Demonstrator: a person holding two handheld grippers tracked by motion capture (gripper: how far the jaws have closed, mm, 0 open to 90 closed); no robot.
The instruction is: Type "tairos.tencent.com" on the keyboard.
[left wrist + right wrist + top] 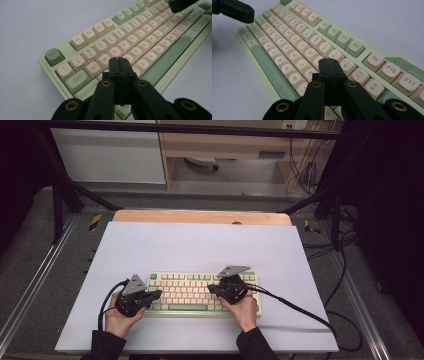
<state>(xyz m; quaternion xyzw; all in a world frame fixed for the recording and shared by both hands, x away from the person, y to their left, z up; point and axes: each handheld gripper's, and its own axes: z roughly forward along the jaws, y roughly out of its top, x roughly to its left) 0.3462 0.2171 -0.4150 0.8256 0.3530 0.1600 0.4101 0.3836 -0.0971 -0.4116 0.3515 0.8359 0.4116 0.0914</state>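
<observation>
A light green keyboard with cream and green keys lies on the white table cover, near the front. My left gripper hovers over its left end, jaws shut with nothing between them; in the left gripper view its tips sit above the keys near S and D of the keyboard. My right gripper is over the right half, also shut and empty; in the right gripper view its tips hang above the keys near O and P of the keyboard.
The white cover spreads over a wooden table. Black cables trail from both grippers across the front. Metal frame legs and floor cables stand beyond the table's right side.
</observation>
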